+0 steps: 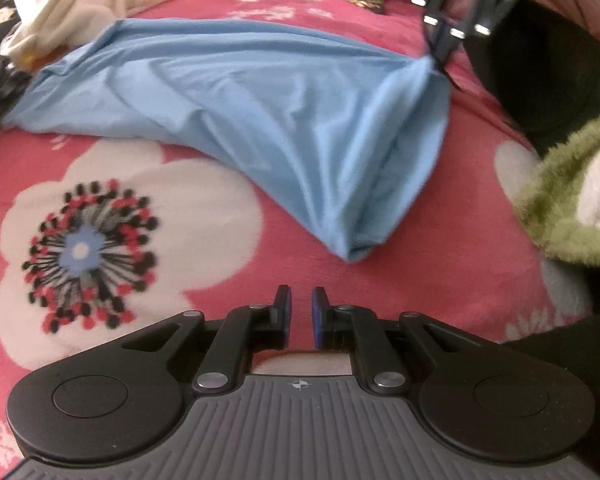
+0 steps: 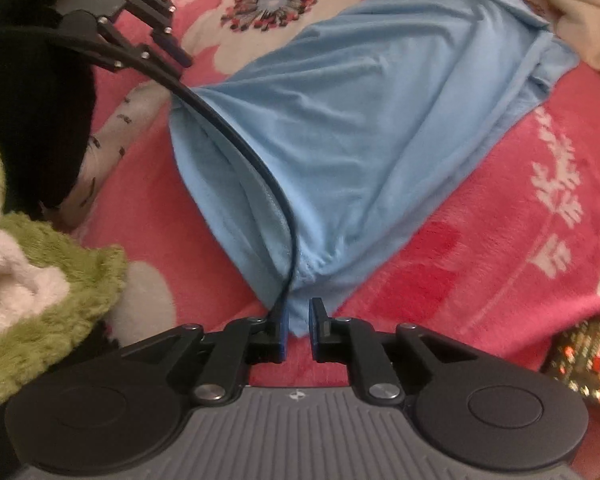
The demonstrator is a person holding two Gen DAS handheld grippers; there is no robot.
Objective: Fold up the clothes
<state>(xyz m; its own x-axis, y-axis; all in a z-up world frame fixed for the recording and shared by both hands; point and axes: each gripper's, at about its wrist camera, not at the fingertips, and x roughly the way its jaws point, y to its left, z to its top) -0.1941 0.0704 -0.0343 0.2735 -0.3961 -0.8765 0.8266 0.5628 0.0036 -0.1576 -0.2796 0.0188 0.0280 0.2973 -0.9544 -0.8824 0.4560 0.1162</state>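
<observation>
Nearest the lens in the L wrist view: left gripper [image 1: 301,300], angled steeply down over the pink floral blanket [image 1: 228,280], jaws a narrow gap apart w/ nothing between, i.e. released. Blue garment [image 1: 260,120] lies just ahead of its tips, not touching; closest folded corner points at the gripper, the rest stretches back and to the left toward a cream cloth [image 1: 92,12] at top left. Right gripper [image 1: 440,52] shows at top right of that view, tips at the garment's far right corner. In the R wrist view the right gripper [image 2: 298,320] also tilts sharply down, pads slightly parted; the garment's near corner sits between them, but can't tell if the pads still press on it. A black cable [image 2: 236,136] runs from upper left across the fabric to the left finger. Green fuzzy sleeve [image 2: 48,280] at far left.
</observation>
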